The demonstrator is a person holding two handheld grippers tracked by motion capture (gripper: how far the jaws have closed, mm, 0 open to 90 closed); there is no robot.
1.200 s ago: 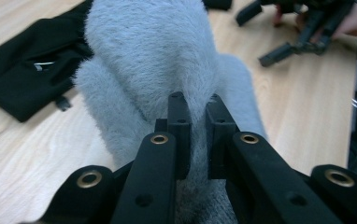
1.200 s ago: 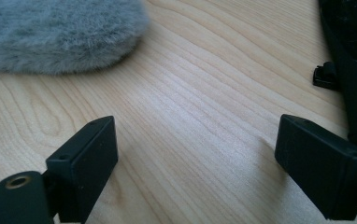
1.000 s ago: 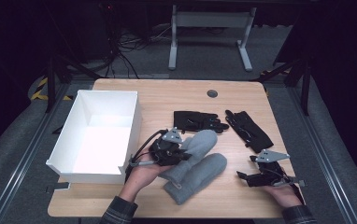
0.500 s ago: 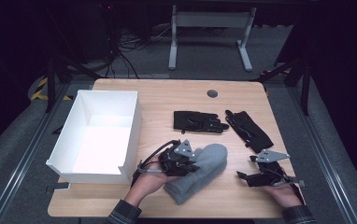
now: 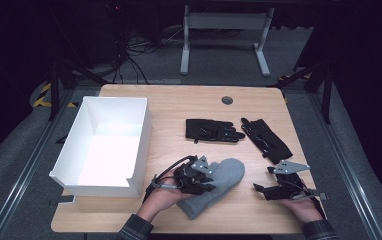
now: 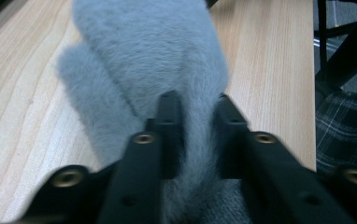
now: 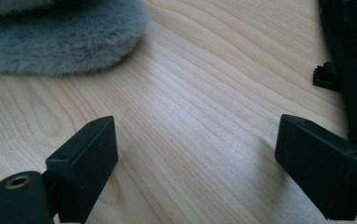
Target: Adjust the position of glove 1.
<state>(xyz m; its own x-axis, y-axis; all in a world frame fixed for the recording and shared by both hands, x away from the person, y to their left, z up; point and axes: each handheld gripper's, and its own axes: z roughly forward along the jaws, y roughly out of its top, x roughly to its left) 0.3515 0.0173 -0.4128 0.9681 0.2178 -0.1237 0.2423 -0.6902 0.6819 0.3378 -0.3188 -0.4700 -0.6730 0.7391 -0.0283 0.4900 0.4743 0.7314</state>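
Note:
A fluffy grey mitten [image 5: 224, 175] lies on the wooden table [image 5: 179, 102] near its front edge, apparently doubled over on itself. My left gripper [image 5: 210, 179] rests on the mitten's left part. In the left gripper view a ridge of grey mitten [image 6: 144, 56] fills the gap of the left gripper [image 6: 197, 105]; the jaws have just been opening, and fur still touches both pads. My right gripper [image 5: 263, 180] sits open to the right of the mitten. In its own view the right gripper [image 7: 195, 135] has bare wood between its jaws, with the mitten [image 7: 60, 42] ahead on the left.
Two black gloves [image 5: 214, 131] [image 5: 266, 140] lie flat behind the mitten, mid-table. One black glove [image 7: 354, 56] edges the right gripper view. A white open box [image 5: 141, 135] stands on the table's left. A round cable grommet [image 5: 227, 100] sits near the far edge.
The left gripper moved right and down toward the front edge with the mitten. The two spread grey lobes have come together into one compact pile. The right gripper stayed put.

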